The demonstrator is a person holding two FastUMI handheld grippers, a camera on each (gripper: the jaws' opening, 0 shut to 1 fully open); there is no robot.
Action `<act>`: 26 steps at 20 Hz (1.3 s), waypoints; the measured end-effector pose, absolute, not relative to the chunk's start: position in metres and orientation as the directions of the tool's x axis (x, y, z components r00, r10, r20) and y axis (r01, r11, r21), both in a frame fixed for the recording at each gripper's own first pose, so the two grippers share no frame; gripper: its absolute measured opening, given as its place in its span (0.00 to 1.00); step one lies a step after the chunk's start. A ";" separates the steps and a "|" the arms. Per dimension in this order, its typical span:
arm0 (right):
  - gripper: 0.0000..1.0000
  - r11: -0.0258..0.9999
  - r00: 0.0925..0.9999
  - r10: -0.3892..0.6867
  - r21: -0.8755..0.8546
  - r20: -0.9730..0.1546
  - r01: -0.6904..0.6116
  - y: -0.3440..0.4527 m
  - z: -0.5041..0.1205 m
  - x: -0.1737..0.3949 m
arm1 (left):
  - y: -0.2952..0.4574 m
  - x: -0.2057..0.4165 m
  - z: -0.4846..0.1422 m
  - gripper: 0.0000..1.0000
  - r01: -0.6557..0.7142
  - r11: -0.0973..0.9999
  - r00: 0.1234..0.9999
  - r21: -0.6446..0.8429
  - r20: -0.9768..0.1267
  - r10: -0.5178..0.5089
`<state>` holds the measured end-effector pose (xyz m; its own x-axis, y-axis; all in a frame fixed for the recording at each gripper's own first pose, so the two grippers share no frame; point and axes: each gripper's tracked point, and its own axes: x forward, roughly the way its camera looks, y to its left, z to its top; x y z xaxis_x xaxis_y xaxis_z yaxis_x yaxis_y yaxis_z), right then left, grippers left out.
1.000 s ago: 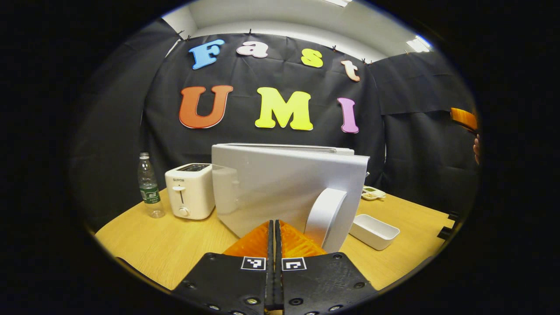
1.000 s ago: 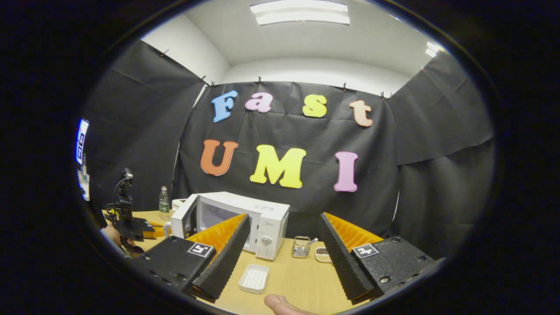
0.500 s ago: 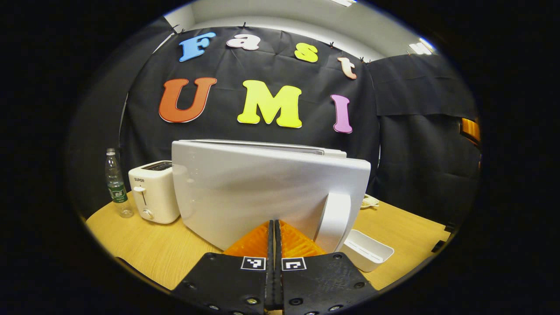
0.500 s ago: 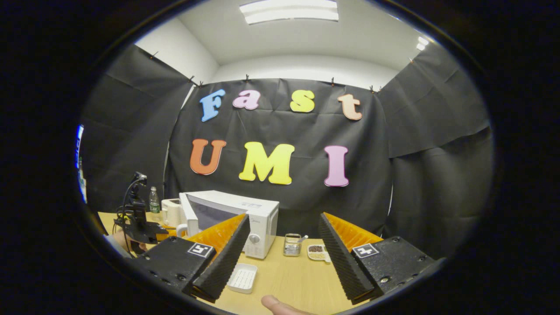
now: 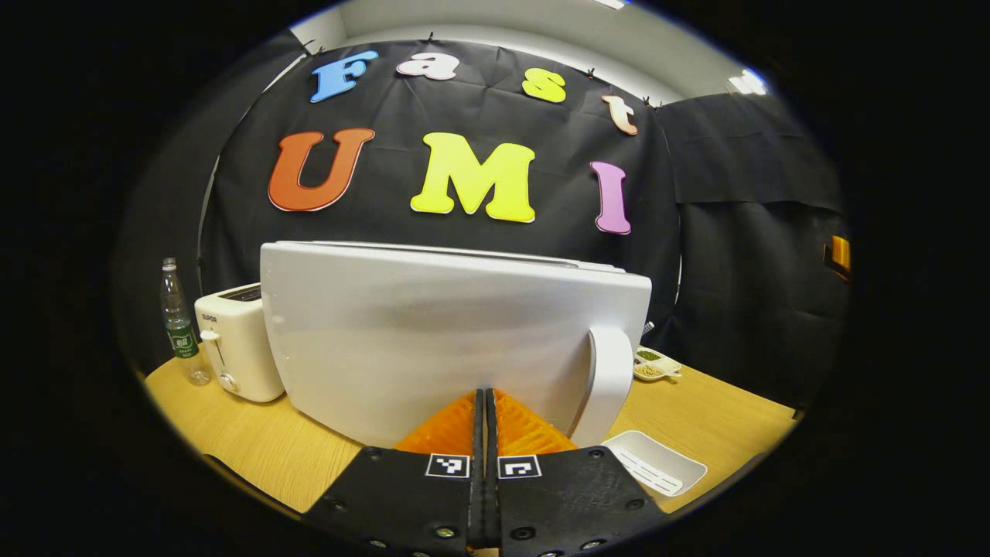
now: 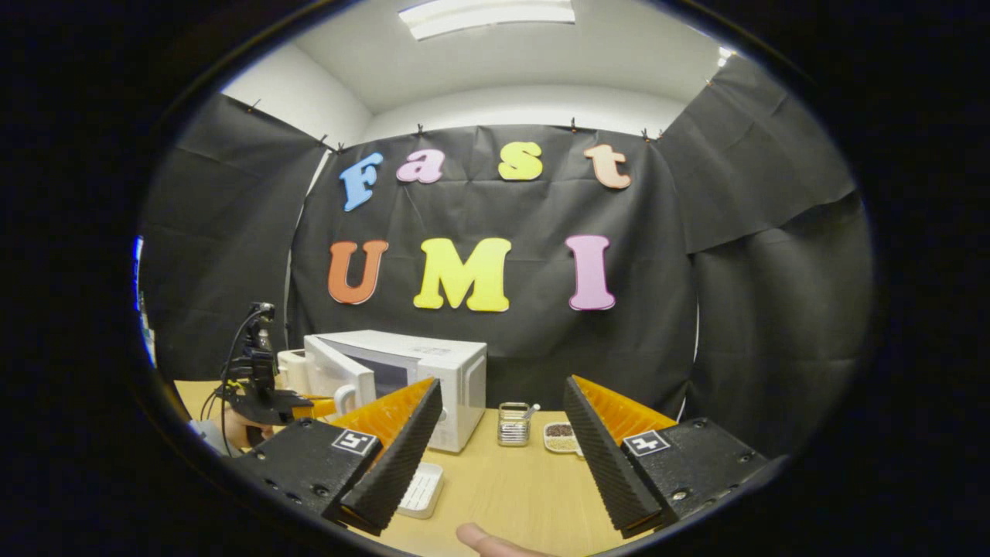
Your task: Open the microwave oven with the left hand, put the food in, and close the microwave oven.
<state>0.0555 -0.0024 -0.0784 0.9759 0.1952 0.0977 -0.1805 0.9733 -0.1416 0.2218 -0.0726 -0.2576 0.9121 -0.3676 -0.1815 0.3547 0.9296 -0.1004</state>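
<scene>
The white microwave (image 6: 421, 371) stands on the wooden table (image 6: 510, 487) with its door (image 5: 433, 340) ajar. In the left gripper view the door's outer face looms close, its curved handle (image 5: 607, 383) at the right. My left gripper (image 5: 485, 396) is shut with nothing between its fingers, its tips at the door face just left of the handle. In the right gripper view that left gripper (image 6: 309, 406) is held by a hand beside the door (image 6: 336, 375). My right gripper (image 6: 501, 384) hangs open and empty above the table's front. The oven's inside is hidden.
A white toaster (image 5: 236, 344) and a water bottle (image 5: 178, 325) stand left of the microwave. A white rectangular tray (image 5: 653, 464) lies in front of it. A glass jar (image 6: 512, 424) and a small dish (image 6: 561, 437) sit to its right. A fingertip (image 6: 495, 539) shows at the bottom edge.
The door has swung from wide open toward the oven, with my shut left gripper moving forward at its outer face. My right gripper has stayed open and drifted slightly.
</scene>
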 end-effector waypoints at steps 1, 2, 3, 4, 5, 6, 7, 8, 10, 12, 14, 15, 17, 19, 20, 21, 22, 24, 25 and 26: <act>1.00 0.974 0.977 0.191 -0.140 0.095 -0.177 -0.006 -0.080 0.061 | -0.076 0.229 -0.260 0.00 0.348 0.932 0.914 -0.101 -0.185 -0.362; 0.96 0.976 0.978 0.185 -0.137 0.095 -0.172 -0.009 -0.080 0.066 | -0.079 0.235 -0.261 0.00 0.343 0.934 0.915 -0.102 -0.189 -0.357; 0.96 0.976 0.978 0.185 -0.136 0.092 -0.172 -0.011 -0.082 0.069 | -0.083 0.241 -0.262 0.00 0.336 0.936 0.916 -0.103 -0.196 -0.350; 0.96 0.975 0.978 0.191 -0.137 0.089 -0.178 -0.011 -0.084 0.073 | -0.086 0.246 -0.264 0.00 0.331 0.938 0.917 -0.104 -0.198 -0.346; 0.96 0.972 0.975 0.203 -0.137 0.092 -0.189 -0.010 -0.086 0.076 | -0.089 0.253 -0.264 0.00 0.327 0.939 0.919 -0.104 -0.198 -0.342; 0.96 0.971 0.973 0.210 -0.138 0.093 -0.196 -0.010 -0.089 0.078 | -0.088 0.260 -0.265 0.00 0.311 0.945 0.925 -0.101 -0.197 -0.325; 1.00 0.969 0.973 0.215 -0.143 0.085 -0.202 -0.012 -0.094 0.082 | -0.088 0.266 -0.267 0.00 0.301 0.947 0.926 -0.110 -0.203 -0.318; 1.00 0.967 0.973 0.219 -0.150 0.077 -0.206 -0.013 -0.101 0.086 | -0.089 0.271 -0.268 0.00 0.292 0.948 0.928 -0.124 -0.205 -0.312; 0.96 0.967 0.974 0.218 -0.153 0.066 -0.206 -0.018 -0.109 0.093 | -0.089 0.282 -0.268 0.00 0.267 0.956 0.936 -0.125 -0.201 -0.288; 0.96 0.966 0.973 0.222 -0.148 0.055 -0.212 -0.021 -0.116 0.099 | -0.089 0.292 -0.270 0.00 0.244 0.962 0.943 -0.124 -0.202 -0.265; 0.96 0.964 0.971 0.236 -0.135 0.046 -0.228 -0.022 -0.121 0.103 | -0.089 0.297 -0.271 0.00 0.220 0.968 0.948 -0.121 -0.208 -0.241; 0.96 0.964 0.970 0.240 -0.131 0.045 -0.233 -0.024 -0.121 0.106 | -0.090 0.298 -0.269 0.00 0.210 0.972 0.953 -0.108 -0.197 -0.228; 0.96 0.963 0.968 0.246 -0.126 0.042 -0.239 -0.025 -0.123 0.107 | -0.088 0.298 -0.269 0.00 0.197 0.978 0.958 -0.069 -0.199 -0.207; 0.96 0.963 0.969 0.244 -0.123 0.035 -0.238 -0.024 -0.124 0.104 | -0.089 0.302 -0.268 0.00 0.179 0.982 0.962 -0.057 -0.201 -0.187; 0.96 0.964 0.970 0.240 -0.123 0.034 -0.235 -0.024 -0.123 0.100 | -0.090 0.307 -0.277 0.00 0.173 0.983 0.951 -0.055 -0.248 -0.182; 0.96 0.965 0.971 0.235 -0.124 0.034 -0.230 -0.023 -0.121 0.097 | -0.090 0.301 -0.266 0.00 0.162 0.986 0.962 -0.043 -0.213 -0.168; 0.96 0.967 0.974 0.226 -0.129 0.028 -0.221 -0.021 -0.120 0.094 | -0.090 0.309 -0.271 0.00 0.161 0.987 0.961 -0.011 -0.224 -0.159; 0.96 0.971 0.979 0.203 -0.137 0.022 -0.198 -0.021 -0.119 0.087 | -0.088 0.307 -0.281 0.00 0.147 0.988 0.964 0.042 -0.230 -0.134; 1.00 0.973 0.982 0.189 -0.141 0.019 -0.185 -0.020 -0.118 0.083 | -0.088 0.307 -0.281 0.00 0.144 0.988 0.965 0.058 -0.229 -0.127; 0.96 0.975 0.985 0.174 -0.144 0.013 -0.170 -0.020 -0.118 0.080 | -0.088 0.307 -0.280 0.00 0.141 0.988 0.966 0.061 -0.225 -0.124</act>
